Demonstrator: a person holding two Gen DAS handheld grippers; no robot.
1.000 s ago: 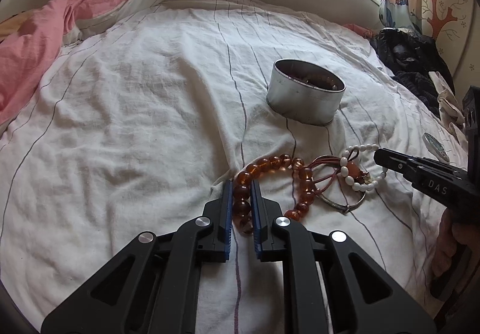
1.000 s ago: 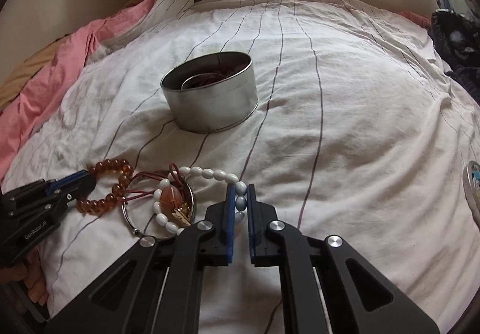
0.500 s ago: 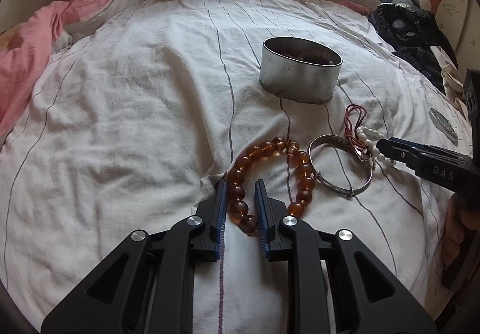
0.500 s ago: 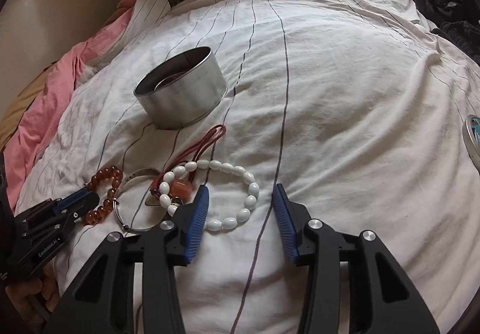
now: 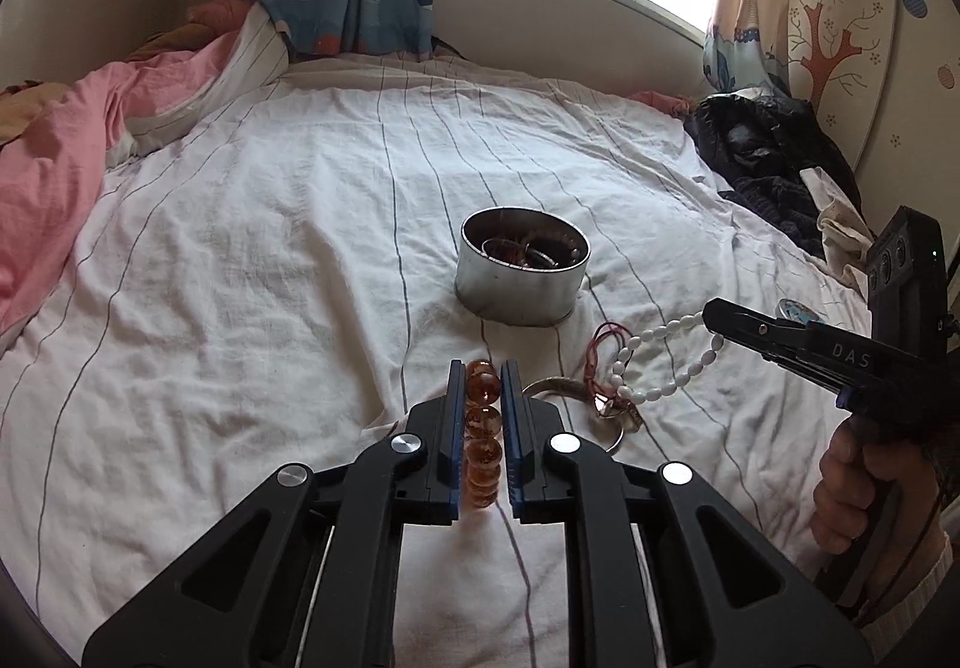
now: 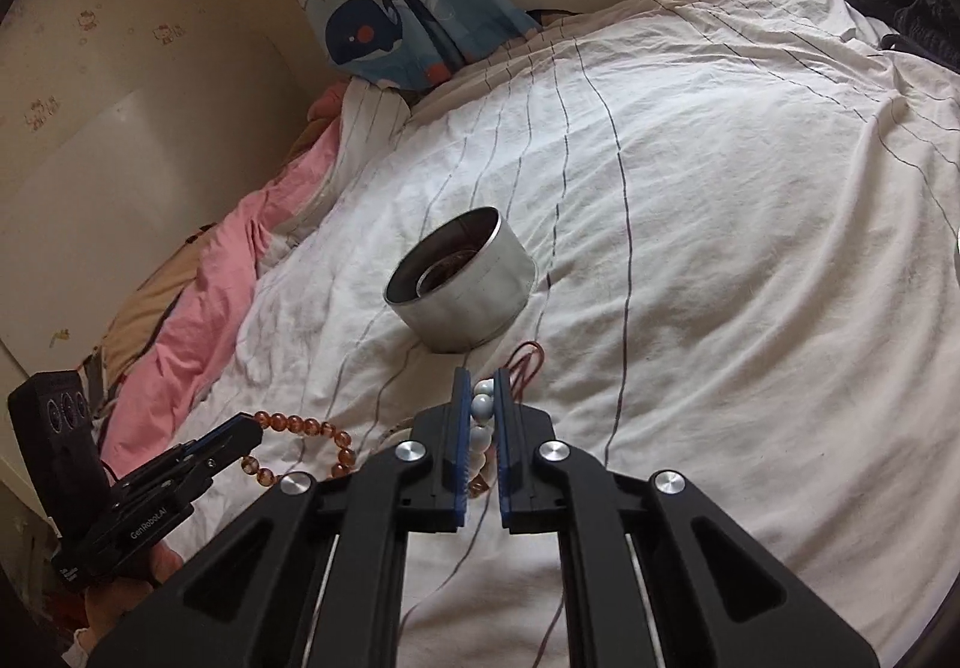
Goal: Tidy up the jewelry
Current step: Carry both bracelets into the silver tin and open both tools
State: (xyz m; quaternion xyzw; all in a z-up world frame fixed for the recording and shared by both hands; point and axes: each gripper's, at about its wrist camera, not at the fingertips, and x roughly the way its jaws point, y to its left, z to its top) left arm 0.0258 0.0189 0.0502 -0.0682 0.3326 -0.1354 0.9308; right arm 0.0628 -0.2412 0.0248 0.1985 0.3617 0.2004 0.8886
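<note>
My left gripper is shut on the amber bead bracelet and holds it above the bed; it also shows in the right wrist view. My right gripper is shut on the white bead bracelet, which hangs from it in the left wrist view. A red cord and a silver bangle lie on the sheet beneath. The round metal tin stands just beyond, with jewelry inside.
The white striped sheet covers the bed. A pink blanket lies at the left, dark clothes at the right. A small round item lies at the right edge.
Both grippers have closed on their bracelets and lifted them off the sheet. The right gripper was open half a second ago. The silver bangle and red cord stayed down.
</note>
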